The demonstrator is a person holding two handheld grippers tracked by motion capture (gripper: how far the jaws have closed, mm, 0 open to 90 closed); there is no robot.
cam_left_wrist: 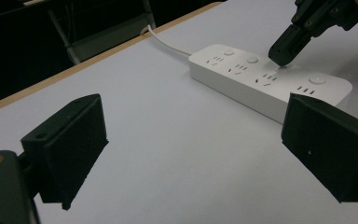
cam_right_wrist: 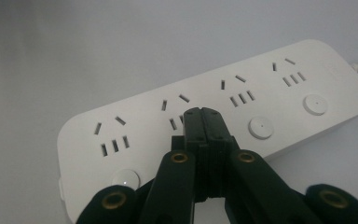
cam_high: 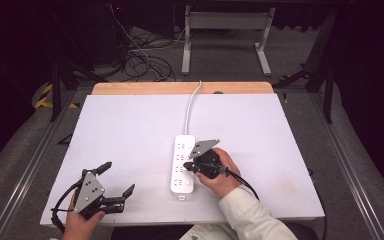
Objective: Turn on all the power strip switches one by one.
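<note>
Nearest you, your left gripper [cam_high: 114, 181] sits at the near left of the white board [cam_high: 130, 130] with its jaws spread wide and nothing between them, well apart from the work. It can't steady anything from there, so whatever your right hand does, the power strip [cam_high: 182, 164] takes it alone.

Your right gripper [cam_right_wrist: 202, 112] is clenched tight, jaws pressed together on nothing, with its tip down at the top face of the power strip, which lies near the middle of the board, slightly toward you, lengthwise away from you. In the right gripper view the closed tip covers the spot by the second socket from the near end, about where that socket's round button [cam_left_wrist: 278, 68] would sit; you can't tell from here whether it is touching or just above.

The risks, as I judge them: the tip is wider than a button, so a slightly off push lands on the socket slots instead and switches nothing. Push at a slant and the light strip may skid or swing on the smooth board. Its white cord [cam_high: 192, 107] runs off over the far edge [cam_high: 180, 88], so a skid could drag against it and twist the strip.
</note>
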